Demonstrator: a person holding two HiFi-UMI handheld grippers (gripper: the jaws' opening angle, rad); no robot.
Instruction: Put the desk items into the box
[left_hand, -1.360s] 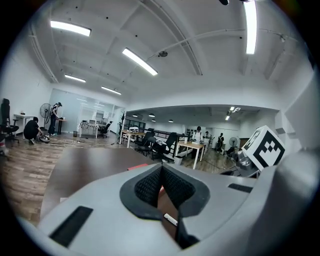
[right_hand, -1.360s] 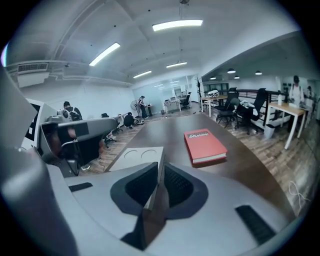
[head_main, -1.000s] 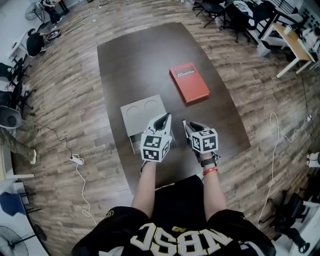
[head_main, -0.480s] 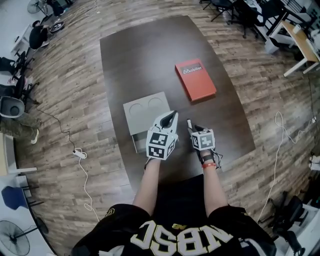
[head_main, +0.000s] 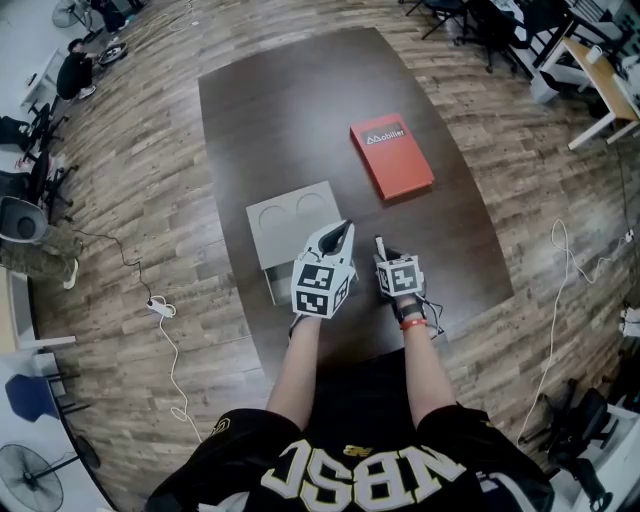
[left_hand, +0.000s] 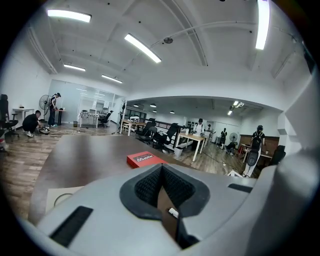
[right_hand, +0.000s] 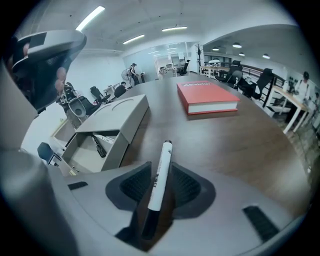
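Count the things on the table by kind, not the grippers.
Grey box: 1
Red book: 1
Marker: 1
Dark pen inside the box: 1
Total: 4 that show; more may lie hidden in the box.

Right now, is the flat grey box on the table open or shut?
Open. In the right gripper view the near end of the flat grey box gapes, with a black pen lying inside.
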